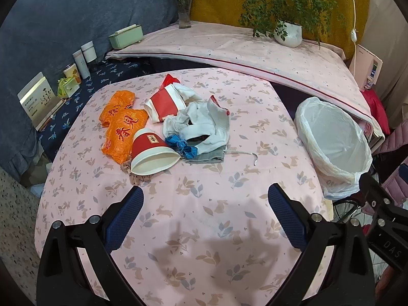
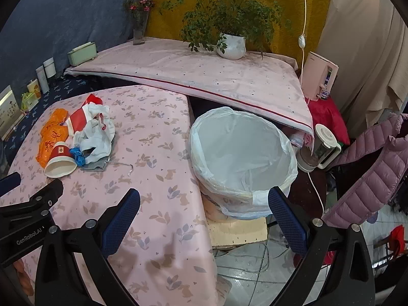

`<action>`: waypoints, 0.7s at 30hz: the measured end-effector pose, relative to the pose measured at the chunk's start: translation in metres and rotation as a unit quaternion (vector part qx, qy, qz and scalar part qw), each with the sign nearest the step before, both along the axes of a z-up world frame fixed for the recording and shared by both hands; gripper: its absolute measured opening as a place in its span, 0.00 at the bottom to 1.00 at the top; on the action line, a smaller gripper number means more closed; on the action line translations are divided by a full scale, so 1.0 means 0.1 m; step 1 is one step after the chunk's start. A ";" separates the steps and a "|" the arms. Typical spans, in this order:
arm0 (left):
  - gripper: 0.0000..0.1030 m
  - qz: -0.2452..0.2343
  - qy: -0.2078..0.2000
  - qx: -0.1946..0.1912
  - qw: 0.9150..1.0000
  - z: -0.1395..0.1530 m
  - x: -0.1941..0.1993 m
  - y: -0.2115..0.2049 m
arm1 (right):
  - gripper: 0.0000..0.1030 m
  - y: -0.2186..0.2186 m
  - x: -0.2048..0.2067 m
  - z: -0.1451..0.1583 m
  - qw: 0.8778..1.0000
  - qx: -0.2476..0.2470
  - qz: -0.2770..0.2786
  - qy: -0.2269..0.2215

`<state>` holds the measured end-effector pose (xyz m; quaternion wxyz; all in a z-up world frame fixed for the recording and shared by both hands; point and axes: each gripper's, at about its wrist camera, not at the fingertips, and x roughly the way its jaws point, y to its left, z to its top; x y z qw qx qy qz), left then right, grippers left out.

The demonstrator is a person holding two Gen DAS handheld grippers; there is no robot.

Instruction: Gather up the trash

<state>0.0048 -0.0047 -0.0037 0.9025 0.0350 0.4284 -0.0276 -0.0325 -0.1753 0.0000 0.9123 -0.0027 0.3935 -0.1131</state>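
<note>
A heap of trash lies on the pink floral tablecloth [image 1: 204,216]: an orange plastic bag [image 1: 122,127], a red and white paper cup [image 1: 150,155] on its side, a second crushed red cup [image 1: 165,104], white crumpled tissue [image 1: 204,122], a blue scrap [image 1: 181,146] and a grey cloth [image 1: 206,156]. My left gripper [image 1: 205,201] hovers open, nearer than the heap, holding nothing. My right gripper [image 2: 204,204] is open over the table's right edge, just in front of the white-lined bin [image 2: 242,158]. The same cup [image 2: 60,162] and orange bag [image 2: 51,137] lie far left in the right wrist view.
The bin [image 1: 331,142] stands off the table's right side on a cream block [image 2: 237,232]. Behind are a pink-covered raised surface [image 1: 242,48], a potted plant [image 1: 288,34], a flower vase [image 1: 185,12], a green box [image 1: 126,35] and jars [image 1: 84,58]. A puffy jacket [image 2: 369,173] and kettle [image 2: 323,145] sit right.
</note>
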 end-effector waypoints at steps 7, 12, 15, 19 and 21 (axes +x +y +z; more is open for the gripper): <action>0.91 0.040 -0.002 -0.005 0.999 -0.08 0.21 0.34 | 0.93 0.13 0.17 0.00 1.000 0.003 0.010 -0.017; 0.91 0.064 0.005 -0.001 0.998 -0.19 0.40 0.64 | 0.93 0.34 0.37 -0.04 0.999 0.014 0.031 -0.024; 0.91 0.078 0.012 0.005 0.997 -0.27 0.54 0.83 | 0.93 0.48 0.50 -0.07 0.998 0.024 0.045 -0.032; 0.91 0.087 0.036 -0.008 0.995 -0.42 0.75 1.03 | 0.93 0.66 0.74 -0.16 0.997 0.032 0.061 -0.031; 0.91 0.090 0.048 -0.016 0.995 -0.51 0.84 1.11 | 0.93 0.76 0.87 -0.21 0.997 0.034 0.070 -0.029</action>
